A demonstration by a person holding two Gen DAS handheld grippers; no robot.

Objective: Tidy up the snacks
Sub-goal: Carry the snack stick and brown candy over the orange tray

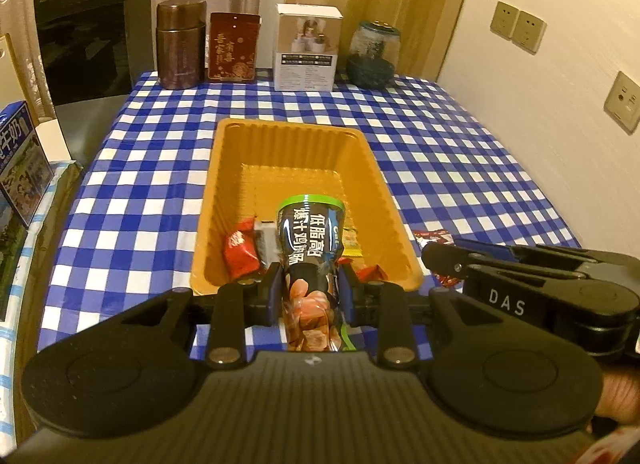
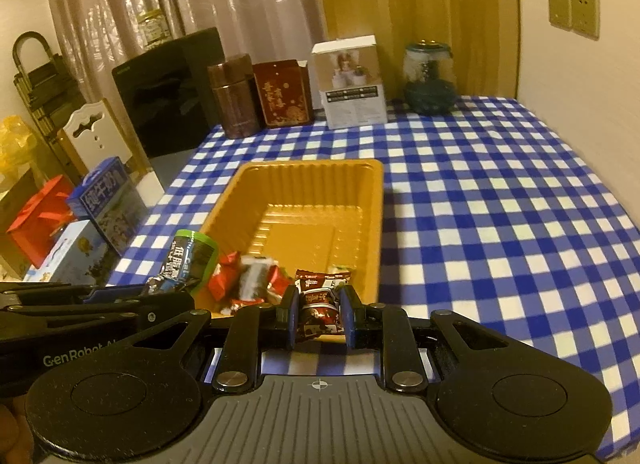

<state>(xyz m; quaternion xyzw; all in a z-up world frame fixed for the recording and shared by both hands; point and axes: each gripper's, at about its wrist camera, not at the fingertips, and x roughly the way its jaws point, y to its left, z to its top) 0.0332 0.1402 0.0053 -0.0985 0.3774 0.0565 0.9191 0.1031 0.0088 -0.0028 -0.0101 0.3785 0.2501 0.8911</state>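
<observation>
on a blue-checked tablecloth (image 1: 460, 168) (curtains behind), the left gripper (image 1: 312, 284) clamps a green-topped pouch (image 1: 310, 232) over the orange tray (image 1: 296, 144); the right gripper (image 2: 320, 314) pinches a dark candy (image 2: 320, 300).

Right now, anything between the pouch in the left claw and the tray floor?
Partly. The left claw holds the dark snack pouch over the near end of the orange tray, where red-wrapped snacks already lie. The far half of the tray floor looks bare, with nothing visible blocking the way there.
</observation>
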